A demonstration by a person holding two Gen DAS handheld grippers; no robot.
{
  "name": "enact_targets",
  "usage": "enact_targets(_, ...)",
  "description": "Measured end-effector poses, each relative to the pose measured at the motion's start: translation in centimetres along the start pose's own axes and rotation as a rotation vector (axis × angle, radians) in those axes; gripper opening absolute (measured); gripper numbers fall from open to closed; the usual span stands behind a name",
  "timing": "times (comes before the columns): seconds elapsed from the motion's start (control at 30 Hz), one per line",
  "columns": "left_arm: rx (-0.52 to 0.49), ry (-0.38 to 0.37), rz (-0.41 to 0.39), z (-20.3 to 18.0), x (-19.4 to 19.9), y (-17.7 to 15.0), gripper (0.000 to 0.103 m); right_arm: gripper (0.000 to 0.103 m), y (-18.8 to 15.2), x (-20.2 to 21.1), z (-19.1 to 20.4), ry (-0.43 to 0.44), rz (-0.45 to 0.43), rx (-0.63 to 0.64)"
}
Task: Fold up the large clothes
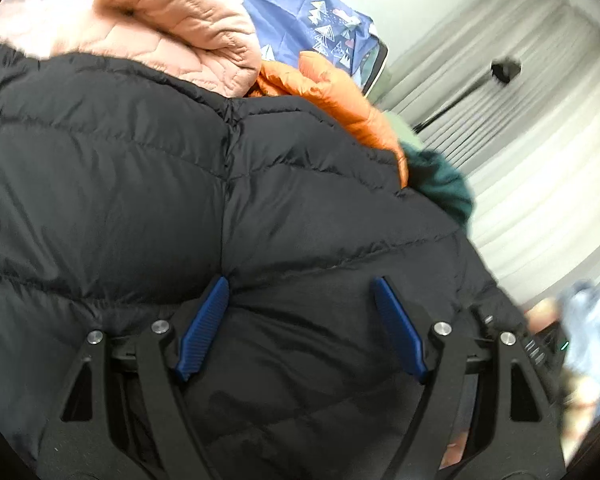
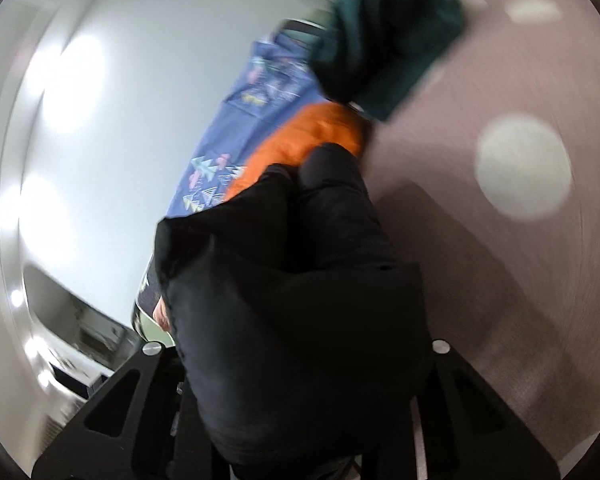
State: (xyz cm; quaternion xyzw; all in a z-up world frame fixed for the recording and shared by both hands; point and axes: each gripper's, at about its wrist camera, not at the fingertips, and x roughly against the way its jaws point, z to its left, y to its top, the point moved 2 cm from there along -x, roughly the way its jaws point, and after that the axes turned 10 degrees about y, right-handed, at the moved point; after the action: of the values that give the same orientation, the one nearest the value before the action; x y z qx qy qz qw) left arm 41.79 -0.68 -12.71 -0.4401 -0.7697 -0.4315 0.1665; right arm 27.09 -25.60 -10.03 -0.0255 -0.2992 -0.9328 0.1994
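A black puffer jacket point(image 1: 180, 208) fills most of the left wrist view. My left gripper point(image 1: 300, 292) is open, its blue fingertips point(image 1: 204, 328) spread wide just over the jacket's quilted surface, holding nothing. In the right wrist view a bunched fold of the same black jacket point(image 2: 300, 300) covers my right gripper point(image 2: 296, 360) and hides its fingers; the fabric seems held up off the bed, but the jaws do not show.
A pink quilted jacket point(image 1: 172, 20), an orange puffer point(image 1: 340, 92) and a dark green garment point(image 1: 444, 188) lie beyond the black jacket on a blue patterned sheet point(image 1: 300, 12). White curtains point(image 1: 520, 120) and a dark stand point(image 1: 504, 70) are at right. Orange puffer point(image 2: 312, 140) and green garment point(image 2: 388, 40) show too.
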Motion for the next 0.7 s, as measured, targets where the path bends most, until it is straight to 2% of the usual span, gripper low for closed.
enact_targets(0.07, 0.083, -0.092, 0.018, 0.8, 0.5, 0.4, 0.077, 0.022, -0.3, 0.3, 1.9, 0.015, 0.000, 0.077)
enact_targets(0.13, 0.132, -0.136, 0.039, 1.3, 0.6, 0.6, 0.077, 0.022, -0.7, 0.6, 4.1, 0.020, 0.018, 0.159)
enact_targets(0.27, 0.167, -0.180, 0.058, 2.1, 0.3, 0.7, 0.078, 0.022, -2.2, 0.3, 9.3, 0.067, 0.053, 0.354)
enact_targets(0.37, 0.235, -0.268, 0.071, 3.3, 0.1, 1.0, 0.079, 0.022, -3.3, -0.8, 12.2, 0.085, 0.078, 0.454)
enact_targets(0.4, 0.270, -0.322, 0.076, 3.9, 0.6, 1.2, 0.079, 0.022, -3.7, -1.0, 12.9, 0.089, 0.082, 0.480)
enact_targets(0.47, 0.302, -0.394, 0.075, 4.8, 2.3, 1.4, 0.079, 0.022, -4.1, -1.6, 14.2, 0.098, 0.092, 0.527)
enact_targets(0.5, 0.304, -0.405, 0.066, 5.1, 3.1, 1.5, 0.079, 0.022, -4.6, -1.9, 15.0, 0.105, 0.101, 0.554)
enact_targets(0.6, 0.289, -0.445, 0.012, 6.7, 8.0, 2.1, 0.082, 0.022, -6.3, -2.9, 17.1, 0.129, 0.147, 0.615)
enact_targets(0.7, 0.321, -0.517, -0.048, 9.4, 13.2, 2.5, 0.084, 0.022, -8.6, -4.1, 19.6, 0.129, 0.200, 0.714)
